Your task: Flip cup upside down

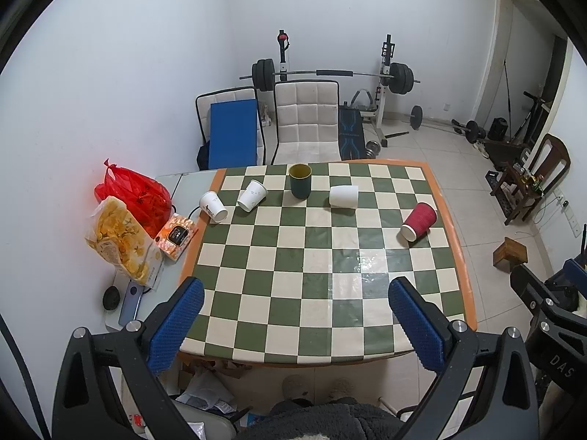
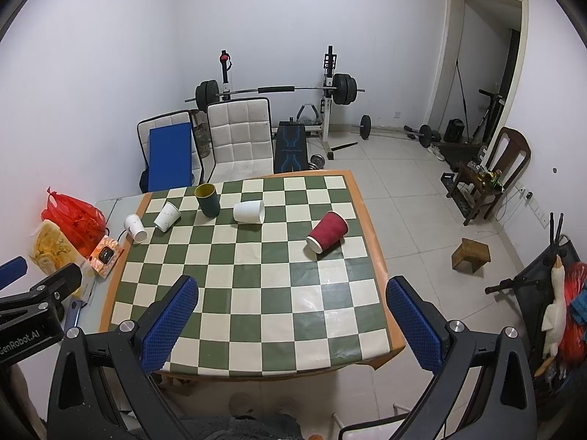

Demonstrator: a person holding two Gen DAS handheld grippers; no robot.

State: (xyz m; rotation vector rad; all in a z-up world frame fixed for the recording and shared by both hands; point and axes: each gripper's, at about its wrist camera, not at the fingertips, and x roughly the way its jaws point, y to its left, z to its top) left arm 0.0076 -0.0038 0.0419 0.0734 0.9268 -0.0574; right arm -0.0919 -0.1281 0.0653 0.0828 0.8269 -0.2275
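Note:
Several cups sit on the checkered table (image 1: 330, 293) (image 2: 256, 311). A dark green cup (image 1: 299, 180) (image 2: 207, 200) stands upright at the back. A red ribbed cup (image 1: 419, 220) (image 2: 327, 231) lies on its side at the right. A white cup (image 1: 343, 196) (image 2: 249, 211) lies on its side in the middle. Two more white paper cups (image 1: 213, 206) (image 1: 252, 195) (image 2: 135, 228) (image 2: 167, 215) lie tilted at the back left. My left gripper (image 1: 295, 293) is open and empty above the near table edge. My right gripper (image 2: 291, 293) is open and empty, likewise held back from the cups.
A red bag (image 1: 134, 194), a snack bag (image 1: 121, 242), an orange box (image 1: 177, 234) and a phone (image 1: 130, 302) lie on a grey side table at the left. Chairs (image 1: 306, 121) and a barbell rack (image 1: 385, 84) stand behind. A wooden stool (image 2: 471, 255) is on the floor at the right.

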